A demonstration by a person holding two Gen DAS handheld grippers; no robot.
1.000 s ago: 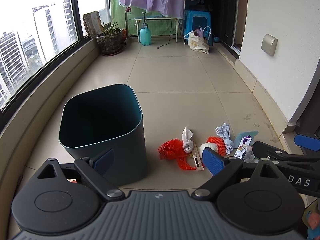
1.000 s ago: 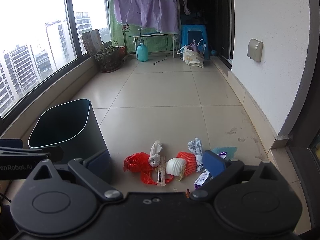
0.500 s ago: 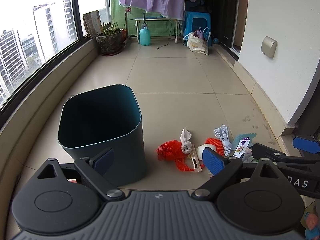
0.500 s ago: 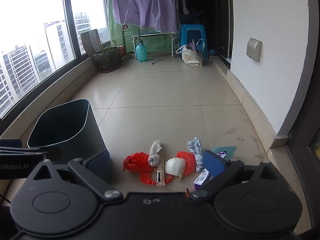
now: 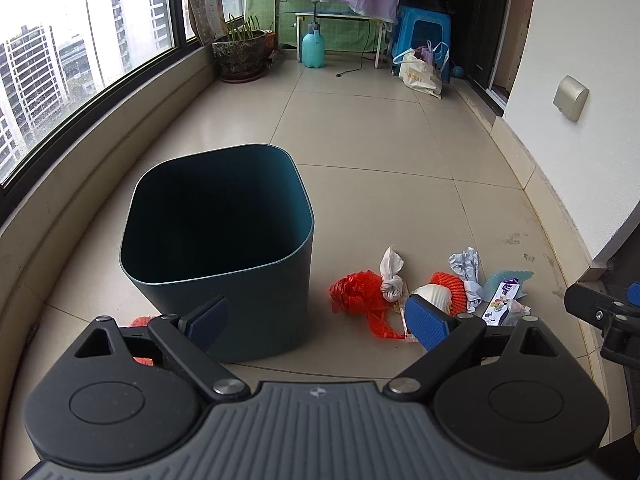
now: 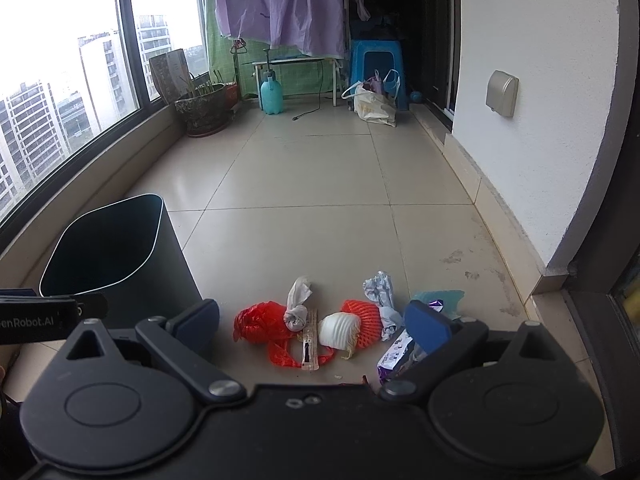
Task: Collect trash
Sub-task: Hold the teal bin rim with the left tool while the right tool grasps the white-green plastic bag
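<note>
The trash (image 6: 320, 328) lay strewn on the floor (image 6: 304, 184) just right of the bin (image 5: 216, 240): a red bag (image 6: 260, 324), a knotted tissue (image 6: 298, 312), foam netting (image 6: 360, 322), wrappers. All looked light, soft and crushable, best pinched at a bunched fold or knot. Both the left gripper (image 5: 318, 316) and right gripper (image 6: 314, 318) hung above, jaws released, empty.

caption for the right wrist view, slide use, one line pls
Open right claw above littered trash, red plastic bag and white foam net, beside the dark teal bin.
</note>
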